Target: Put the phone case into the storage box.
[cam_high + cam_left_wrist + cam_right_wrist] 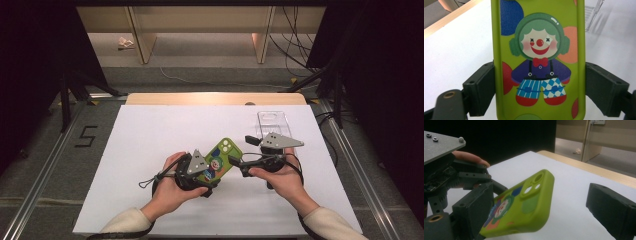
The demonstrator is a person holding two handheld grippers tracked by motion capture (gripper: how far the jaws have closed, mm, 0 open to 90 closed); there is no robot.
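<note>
You have a big white sheet (150, 150) spread over the table (215, 98), and most of it is bare. There is lots of free room to your left and in front of your hands. The near edge of the sheet is close under your wrists, so do not pull back far. The far wooden edge of the table is well away from you.

At the far right lies a clear phone case (273, 122), flat on the sheet. It sits just behind your right gripper (239, 165), so watch out for it if you push that hand forward.

The green clown phone case (220, 159) is up off the sheet, in the middle, between your two hands. It is tilted, with the camera end pointing up and away from you. Your left gripper (539, 92) is clamped on its two long sides, near the bottom end, and the pads (482, 87) press on both edges. So the picking up looks done.

Your right gripper is right next to the case. Its jaws stand wide apart, one on each side of the camera end (534, 185), and they do not squeeze it yet. I think the next job is to close them on that end, or to work on the case while your left hand holds it. That part looks not yet done.
</note>
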